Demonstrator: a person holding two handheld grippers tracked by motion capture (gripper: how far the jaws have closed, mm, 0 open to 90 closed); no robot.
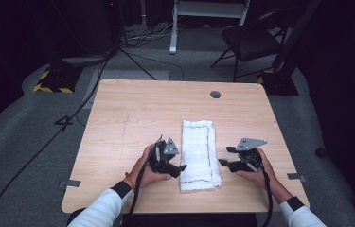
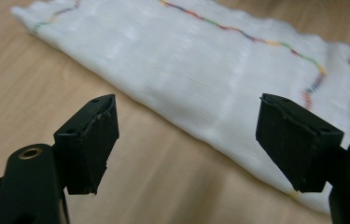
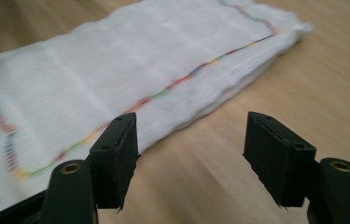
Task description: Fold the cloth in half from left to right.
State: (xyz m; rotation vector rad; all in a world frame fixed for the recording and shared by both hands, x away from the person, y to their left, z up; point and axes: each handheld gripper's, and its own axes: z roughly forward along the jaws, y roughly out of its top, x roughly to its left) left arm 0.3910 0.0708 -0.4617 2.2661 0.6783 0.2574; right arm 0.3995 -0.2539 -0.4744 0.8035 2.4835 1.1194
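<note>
A white woven cloth (image 1: 197,154), folded into a soft, thick, long rectangle and edged with a thin multicoloured stitched line, is laid on the pale wood-grain table (image 1: 132,118). Its long axis is run from the person's edge toward the far edge. The left gripper (image 1: 181,167) is held just left of the cloth, the right gripper (image 1: 223,155) just right; both pairs of black jaws are spread wide, nothing gripped.

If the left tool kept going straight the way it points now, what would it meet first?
Most likely the folded white towel. The left tool stands open above bare table, aimed at the towel's near long edge, with nothing between. How far off that edge is, I cannot tell.
</note>
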